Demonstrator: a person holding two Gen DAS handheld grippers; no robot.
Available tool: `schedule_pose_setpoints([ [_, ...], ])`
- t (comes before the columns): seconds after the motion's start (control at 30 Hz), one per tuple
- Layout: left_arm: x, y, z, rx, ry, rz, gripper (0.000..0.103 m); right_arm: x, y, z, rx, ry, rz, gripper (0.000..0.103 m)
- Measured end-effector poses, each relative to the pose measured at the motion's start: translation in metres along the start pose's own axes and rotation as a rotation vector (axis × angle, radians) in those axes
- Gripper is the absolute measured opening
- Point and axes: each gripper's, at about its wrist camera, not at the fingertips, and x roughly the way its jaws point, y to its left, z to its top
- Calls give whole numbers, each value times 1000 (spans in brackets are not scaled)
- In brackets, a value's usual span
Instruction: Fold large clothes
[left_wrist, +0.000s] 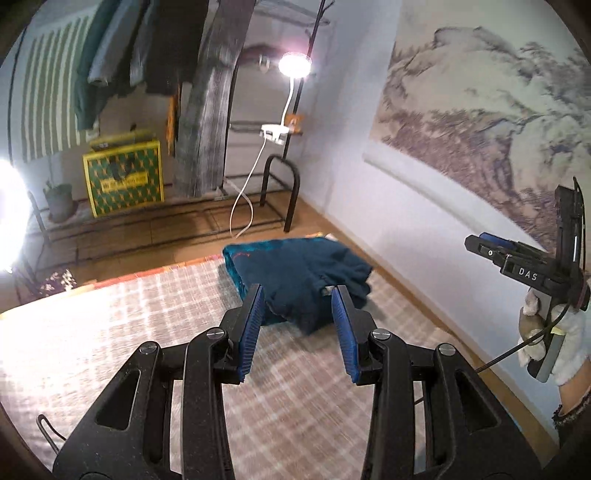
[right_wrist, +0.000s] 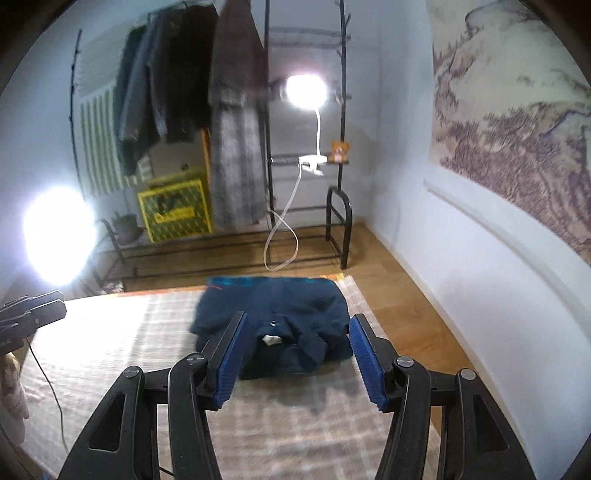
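Tongs both spread and empty: left gripper, right gripper, above folded blue garment; gloved hand shows only in left view

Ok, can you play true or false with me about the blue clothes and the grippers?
1. The folded blue garment lies on the checked rug. True.
2. The left gripper is clamped on the garment. False: its jaws are apart and hold nothing.
3. The right gripper is open and empty. True.
4. The lamp by the rack is switched off. False: it glows brightly.
5. A yellow and green box sits under the hanging clothes. True.
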Motion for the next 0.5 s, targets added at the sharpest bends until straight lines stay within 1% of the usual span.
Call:
schedule_pose_setpoints([
  [0.1, -50, -10, 4, 23, -48, 6, 38, -48, 6, 2, -7, -46, 4, 58],
  [0.2, -98, -20, 3, 45, -95, 13, 38, -88, 10, -1, -7, -85, 8, 59],
  [0.27, -124, -25, 1, 56, -117, 16, 38, -115, 11, -6, -7, -113, 12, 59],
  [0.37, -163, -32, -5, 65, -145, 24, 38, -139, 9, -11, 2, -139, 26, 59],
  [0.5, -203, -36, -8, 53, -173, 27, 38, -172, 7, -18, 17, -175, 49, 59],
])
